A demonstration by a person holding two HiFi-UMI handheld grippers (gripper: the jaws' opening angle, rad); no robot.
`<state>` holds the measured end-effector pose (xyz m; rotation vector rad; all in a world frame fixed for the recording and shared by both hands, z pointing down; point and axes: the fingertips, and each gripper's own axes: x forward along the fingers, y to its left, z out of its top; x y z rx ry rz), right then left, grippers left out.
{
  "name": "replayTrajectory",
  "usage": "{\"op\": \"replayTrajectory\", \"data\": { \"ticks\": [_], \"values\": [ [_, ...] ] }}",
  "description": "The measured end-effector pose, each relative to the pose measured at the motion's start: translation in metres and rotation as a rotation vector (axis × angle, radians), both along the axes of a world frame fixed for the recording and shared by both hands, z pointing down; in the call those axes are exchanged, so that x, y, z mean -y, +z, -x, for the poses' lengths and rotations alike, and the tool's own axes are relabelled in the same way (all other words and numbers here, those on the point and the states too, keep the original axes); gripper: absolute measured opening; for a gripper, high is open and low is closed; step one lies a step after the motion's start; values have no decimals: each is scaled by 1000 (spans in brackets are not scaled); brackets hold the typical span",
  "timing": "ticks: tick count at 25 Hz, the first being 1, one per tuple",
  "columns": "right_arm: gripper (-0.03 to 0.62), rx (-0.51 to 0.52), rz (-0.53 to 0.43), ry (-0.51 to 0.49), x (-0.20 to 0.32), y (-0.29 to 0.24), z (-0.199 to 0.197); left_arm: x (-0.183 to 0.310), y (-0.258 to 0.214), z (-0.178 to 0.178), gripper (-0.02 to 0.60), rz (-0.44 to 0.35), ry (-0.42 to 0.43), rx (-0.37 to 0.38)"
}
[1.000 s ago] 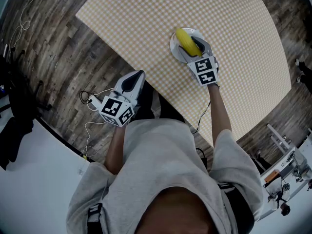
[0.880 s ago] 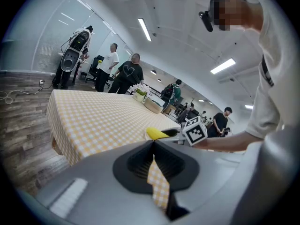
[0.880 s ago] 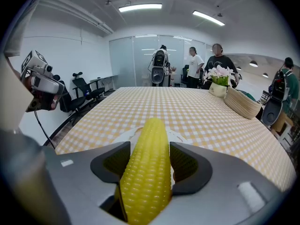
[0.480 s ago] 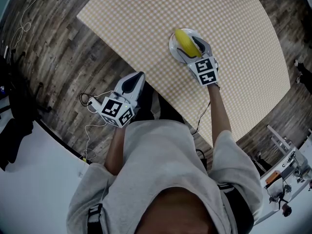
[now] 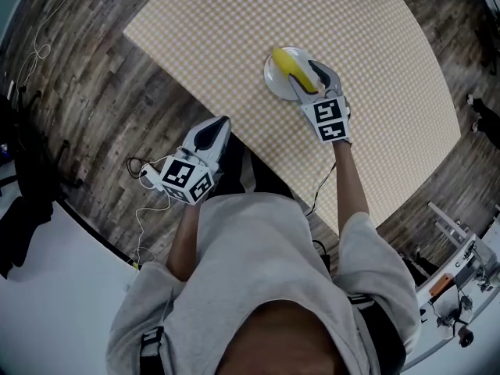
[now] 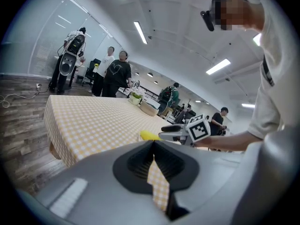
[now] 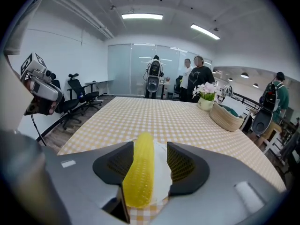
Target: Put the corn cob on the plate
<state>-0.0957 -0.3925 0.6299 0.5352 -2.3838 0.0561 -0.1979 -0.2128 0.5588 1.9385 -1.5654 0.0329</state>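
From the head view we saw the corn cob [image 5: 284,63] lying on the plate [image 5: 273,87] on the checked table [image 5: 234,22], in the left gripper view the left gripper [image 6: 153,146] closed on nothing, and in the right gripper view the right gripper [image 7: 152,158] with its jaws apart either side of the cob, not pressing it, having just narrowed.

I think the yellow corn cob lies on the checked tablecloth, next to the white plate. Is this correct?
No: the corn cob lies on the white plate, which stands on the checked tablecloth. The head view shows it.
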Motion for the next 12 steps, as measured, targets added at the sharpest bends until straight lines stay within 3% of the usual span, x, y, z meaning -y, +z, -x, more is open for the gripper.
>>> {"op": "replayTrajectory", "data": {
  "ticks": [3, 7, 12],
  "values": [
    [183, 4, -16, 18, 0, -8, -7, -1, -5, -4, 8, -10, 4, 6],
    [1, 26, -57, 69, -3, -19, -20, -6, -10, -13, 8, -17, 12, 11],
    [0, 37, -45, 82, -15, -15, -31, -10, -9, -25, 8, -17, 21, 16]
  ]
}}
